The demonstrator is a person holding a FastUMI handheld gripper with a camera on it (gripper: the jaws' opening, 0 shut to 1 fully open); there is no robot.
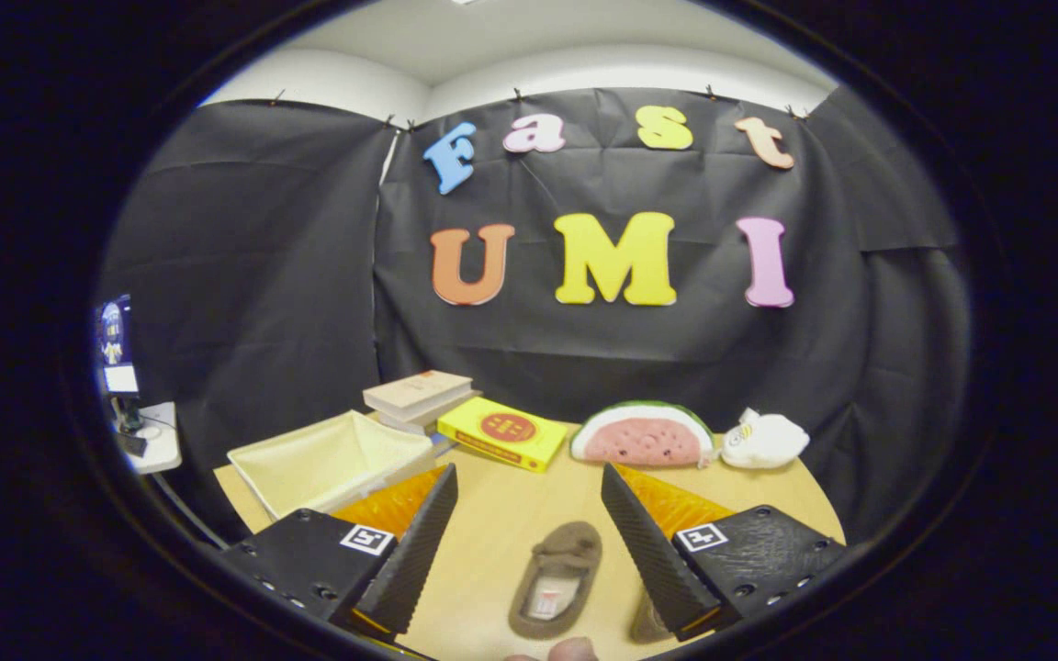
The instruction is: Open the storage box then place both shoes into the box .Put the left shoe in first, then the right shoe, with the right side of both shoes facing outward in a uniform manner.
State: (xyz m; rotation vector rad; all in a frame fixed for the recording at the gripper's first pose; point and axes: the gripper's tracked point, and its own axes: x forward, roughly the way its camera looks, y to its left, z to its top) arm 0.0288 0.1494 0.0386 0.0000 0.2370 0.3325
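Observation:
A small brown shoe (555, 578) lies sole-down on the wooden table (511, 514), between my fingers and nearer the right one. A second brown shoe (647, 622) peeks out beside it, mostly hidden behind the right finger. The cream fabric storage box (332, 459) stands open-topped beyond the left finger, on the table's left side. My gripper (529, 537) is open, held above the table, with its fingers wide apart and nothing between the pads.
A stack of books (419, 397) and a yellow book (503, 431) lie behind the box. A watermelon-slice cushion (644, 433) and a white plush toy (761, 441) sit at the table's far right. A fingertip (573, 650) shows just below the shoe.

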